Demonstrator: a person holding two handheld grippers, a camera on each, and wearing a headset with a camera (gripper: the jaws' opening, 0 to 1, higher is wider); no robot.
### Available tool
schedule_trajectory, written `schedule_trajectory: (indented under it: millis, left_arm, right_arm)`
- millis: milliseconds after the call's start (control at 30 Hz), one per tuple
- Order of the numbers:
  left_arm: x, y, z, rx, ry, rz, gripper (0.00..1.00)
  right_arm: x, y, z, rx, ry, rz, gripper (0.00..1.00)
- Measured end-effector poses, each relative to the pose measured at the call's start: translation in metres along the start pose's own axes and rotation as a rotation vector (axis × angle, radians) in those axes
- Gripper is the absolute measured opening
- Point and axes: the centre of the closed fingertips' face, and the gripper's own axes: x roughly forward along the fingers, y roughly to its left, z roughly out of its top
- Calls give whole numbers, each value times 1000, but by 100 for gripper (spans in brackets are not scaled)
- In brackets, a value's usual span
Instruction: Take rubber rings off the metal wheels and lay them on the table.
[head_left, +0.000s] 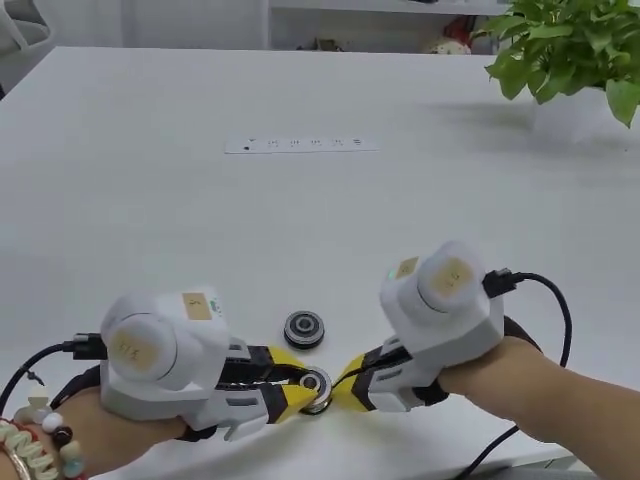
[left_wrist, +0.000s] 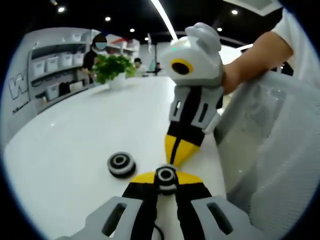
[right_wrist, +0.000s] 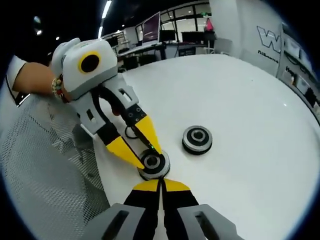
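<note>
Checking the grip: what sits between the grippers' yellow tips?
A metal wheel, held by the left gripper, with the right gripper shut at its edge, in the head view.

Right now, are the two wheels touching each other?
Apart. Head view shows a strip of bare table between the far wheel and the near wheel, which the left gripper holds.

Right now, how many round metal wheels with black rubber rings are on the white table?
2. One wheel sits between the left gripper's yellow jaws; the other wheel lies free just beyond.

A leafy green plant (head_left: 565, 45) stands far right. A flat white strip (head_left: 300, 146) lies well left of it.
</note>
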Motion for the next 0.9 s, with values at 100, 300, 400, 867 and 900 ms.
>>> schedule_trajectory:
  millis: [100, 300, 400, 867, 900]
  left_arm:
    - [0, 0, 0, 0, 0, 1, 14]
    - [0, 0, 0, 1, 1, 0, 14]
    - [-1, 0, 0, 3, 3, 1, 14]
    - [-1, 0, -1, 33, 22, 4, 13]
    - [0, 0, 0, 33, 21, 5, 13]
  right_arm:
    - [-2, -3, 2, 67, -15, 4, 0]
    - [-8, -5, 6, 202, -49, 22, 0]
    - [-9, -4, 11, 248, -80, 37, 0]
    - [-9, 14, 28, 378, -162, 152, 0]
    - [-12, 23, 44, 393, -233, 214, 0]
